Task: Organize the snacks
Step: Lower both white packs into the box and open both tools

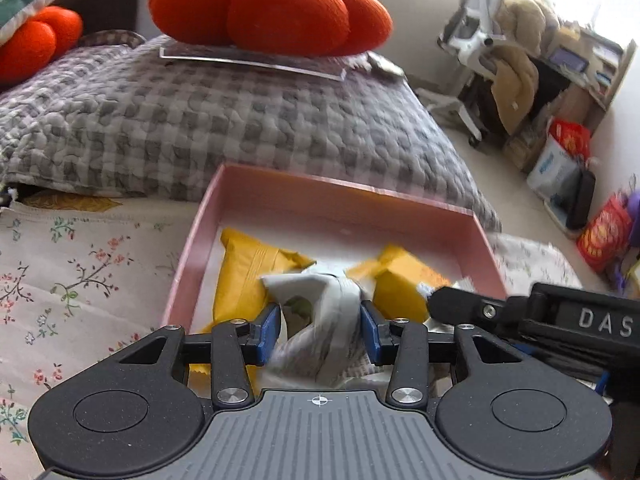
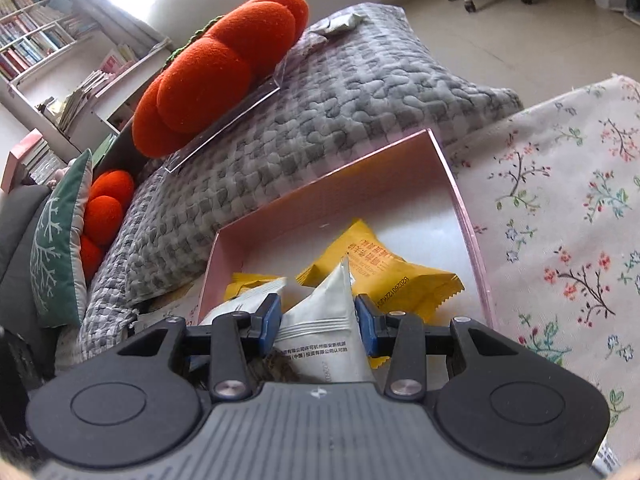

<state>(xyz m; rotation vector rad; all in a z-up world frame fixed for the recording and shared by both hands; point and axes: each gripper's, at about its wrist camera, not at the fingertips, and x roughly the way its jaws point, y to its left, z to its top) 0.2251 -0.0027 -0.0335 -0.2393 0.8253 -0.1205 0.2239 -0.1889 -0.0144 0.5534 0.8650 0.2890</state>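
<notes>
A pink box [image 1: 336,196] lies on the floral cloth and shows in the right wrist view too [image 2: 460,200]. Yellow snack packets [image 1: 244,276] lie inside it, one printed packet [image 2: 384,272] near its right wall. My left gripper [image 1: 319,326] is shut on a crumpled white snack packet [image 1: 316,312] over the box's near edge. My right gripper [image 2: 318,322] is shut on a white snack packet [image 2: 328,328], also over the box. Another white packet [image 2: 248,296] lies by its left finger. The right gripper's black body [image 1: 540,320] enters the left wrist view at right.
A grey checked quilt [image 1: 240,120] lies behind the box with an orange plush cushion [image 1: 272,8] on a clear sheet. A green pillow [image 2: 60,248] and bookshelves [image 2: 48,48] are at left. An office chair [image 1: 480,36], desk and bags [image 1: 600,236] stand on the floor at right.
</notes>
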